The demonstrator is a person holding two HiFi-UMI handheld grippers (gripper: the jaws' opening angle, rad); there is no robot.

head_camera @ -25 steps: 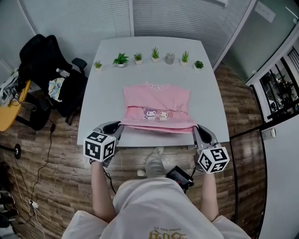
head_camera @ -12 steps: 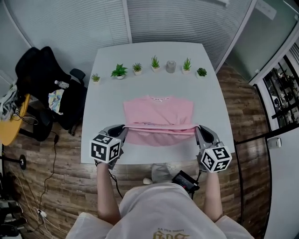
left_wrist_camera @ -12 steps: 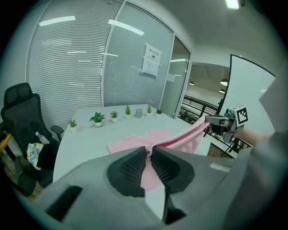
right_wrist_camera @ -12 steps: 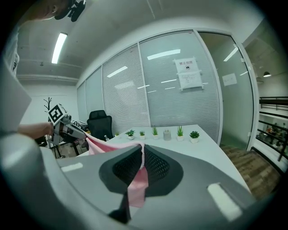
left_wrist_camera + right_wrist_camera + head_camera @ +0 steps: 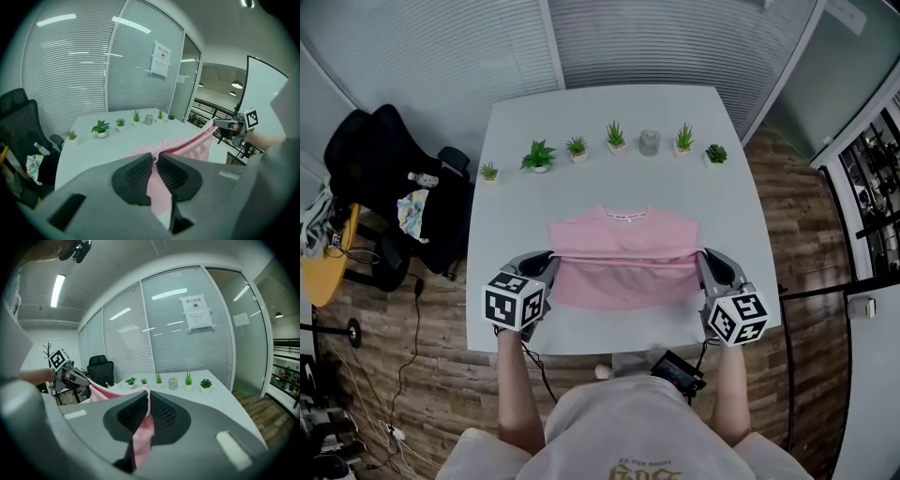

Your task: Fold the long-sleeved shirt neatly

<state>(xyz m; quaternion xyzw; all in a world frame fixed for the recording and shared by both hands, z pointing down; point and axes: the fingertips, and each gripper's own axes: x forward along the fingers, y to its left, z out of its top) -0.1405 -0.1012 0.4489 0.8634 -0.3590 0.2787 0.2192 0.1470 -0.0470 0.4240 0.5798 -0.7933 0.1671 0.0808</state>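
The pink long-sleeved shirt (image 5: 623, 246) lies on the white table (image 5: 511, 202), collar toward the far side. Its near edge is lifted and stretched in a straight line between my two grippers, with the fold hanging below. My left gripper (image 5: 549, 260) is shut on the edge's left end, and pink cloth runs between its pads (image 5: 154, 160) toward the shirt (image 5: 190, 144). My right gripper (image 5: 701, 258) is shut on the right end, where the cloth (image 5: 142, 439) hangs pinched in its jaws (image 5: 148, 398). Each gripper view shows the other gripper across the taut edge.
A row of small potted plants (image 5: 540, 154) and a grey cup (image 5: 650, 142) stands along the table's far part. A black office chair (image 5: 389, 178) with clutter is at the left. A black device (image 5: 679, 369) lies below the table's near edge. Glass walls surround the table.
Both grippers moved away from the person, carrying the shirt's near edge over its body. The cartoon print seen a second ago is now covered by the fold.
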